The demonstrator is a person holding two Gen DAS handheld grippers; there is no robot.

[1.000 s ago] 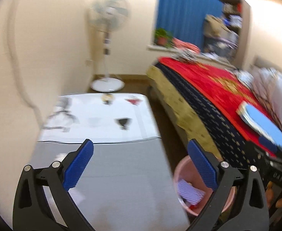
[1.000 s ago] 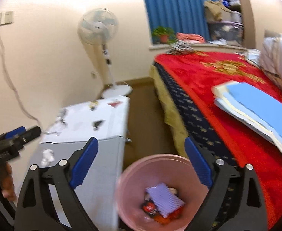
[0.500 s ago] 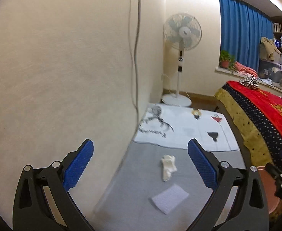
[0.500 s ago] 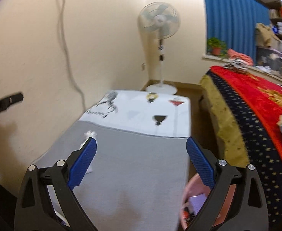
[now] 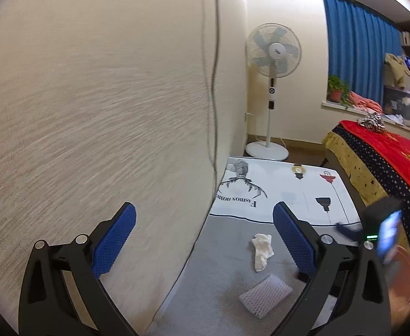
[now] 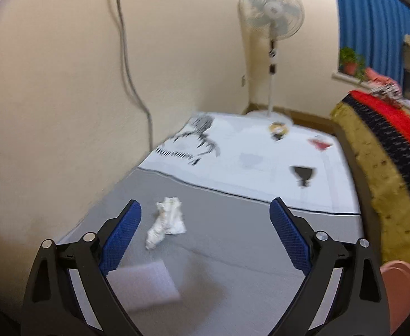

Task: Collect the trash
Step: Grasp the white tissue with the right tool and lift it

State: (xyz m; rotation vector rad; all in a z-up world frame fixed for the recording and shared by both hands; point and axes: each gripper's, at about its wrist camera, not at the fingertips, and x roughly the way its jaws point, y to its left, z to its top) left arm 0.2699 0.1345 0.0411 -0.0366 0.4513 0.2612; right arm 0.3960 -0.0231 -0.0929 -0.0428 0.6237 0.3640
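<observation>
A crumpled white tissue [image 6: 167,221] lies on the grey desk [image 6: 233,240], centre-left of the right wrist frame, with a flat white foam pad [image 6: 142,285] just below it at lower left. The right claw [image 6: 205,240] hovers above them, its jaws wide but closing, gripping nothing. The left claw [image 5: 205,243] is spread wide and empty. A pink bin [image 6: 398,285] shows at lower right.
</observation>
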